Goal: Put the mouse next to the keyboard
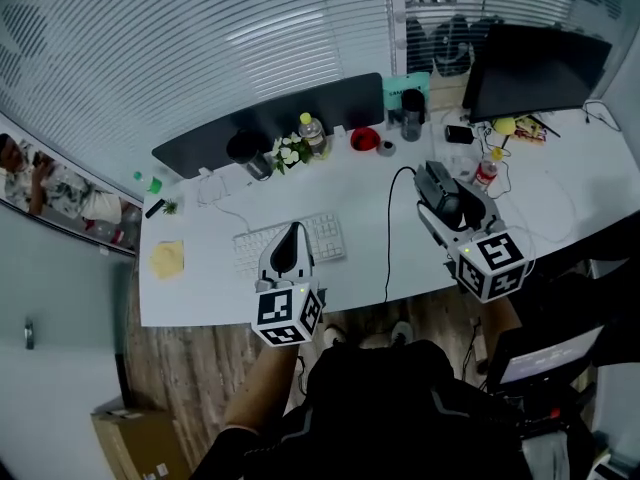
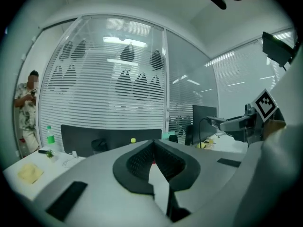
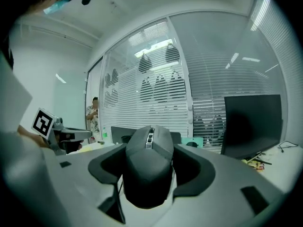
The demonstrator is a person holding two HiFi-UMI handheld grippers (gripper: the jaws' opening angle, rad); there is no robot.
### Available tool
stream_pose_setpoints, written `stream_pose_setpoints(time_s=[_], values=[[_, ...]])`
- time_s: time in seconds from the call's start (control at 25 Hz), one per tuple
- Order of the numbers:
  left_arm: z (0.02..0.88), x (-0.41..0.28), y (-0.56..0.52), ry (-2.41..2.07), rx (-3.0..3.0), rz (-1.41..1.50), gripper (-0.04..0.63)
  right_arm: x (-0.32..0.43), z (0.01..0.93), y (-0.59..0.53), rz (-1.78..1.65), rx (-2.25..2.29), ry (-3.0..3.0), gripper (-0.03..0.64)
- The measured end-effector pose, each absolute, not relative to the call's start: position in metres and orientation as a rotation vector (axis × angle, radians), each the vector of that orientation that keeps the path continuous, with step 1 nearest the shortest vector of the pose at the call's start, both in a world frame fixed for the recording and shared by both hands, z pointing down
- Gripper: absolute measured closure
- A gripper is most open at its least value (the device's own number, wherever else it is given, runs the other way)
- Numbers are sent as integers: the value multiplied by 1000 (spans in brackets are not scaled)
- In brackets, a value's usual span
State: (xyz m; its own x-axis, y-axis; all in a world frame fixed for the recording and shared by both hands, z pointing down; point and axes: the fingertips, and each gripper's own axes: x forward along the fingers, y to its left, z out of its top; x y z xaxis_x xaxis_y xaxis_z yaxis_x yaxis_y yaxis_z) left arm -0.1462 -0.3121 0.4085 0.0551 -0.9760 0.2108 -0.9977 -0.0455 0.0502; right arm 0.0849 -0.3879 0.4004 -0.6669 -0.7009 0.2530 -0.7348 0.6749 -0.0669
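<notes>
No words, brands or nos. legible in any view. Nearest thing to signs: black-and-white square code markers, no letters. In head view they sit on left cube [image 1: 287, 313] of left gripper [image 1: 291, 230], btm ctr, and on right cube [image 1: 493, 262] of right gripper [image 1: 432, 173], lower right. Same kind of marker [image 2: 266, 104] shows at right edge of left gripper view, and another marker [image 3: 42, 122] at left of right gripper view. Teal box [image 1: 405, 89], top ctr of head view, has dark print, too small to read. Yellow-cap bottle [image 1: 311, 134], upper ctr, and red-label bottle [image 1: 486, 171], right of ctr: labels blurred, unreadable.
</notes>
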Motion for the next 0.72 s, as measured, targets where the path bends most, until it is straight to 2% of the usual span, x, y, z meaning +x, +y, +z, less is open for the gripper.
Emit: stream_pose_setpoints(time_s=[0.72], values=[[513, -142, -334, -1884, 2022, 295, 566, 74, 549, -451, 372, 1113, -2489, 325]])
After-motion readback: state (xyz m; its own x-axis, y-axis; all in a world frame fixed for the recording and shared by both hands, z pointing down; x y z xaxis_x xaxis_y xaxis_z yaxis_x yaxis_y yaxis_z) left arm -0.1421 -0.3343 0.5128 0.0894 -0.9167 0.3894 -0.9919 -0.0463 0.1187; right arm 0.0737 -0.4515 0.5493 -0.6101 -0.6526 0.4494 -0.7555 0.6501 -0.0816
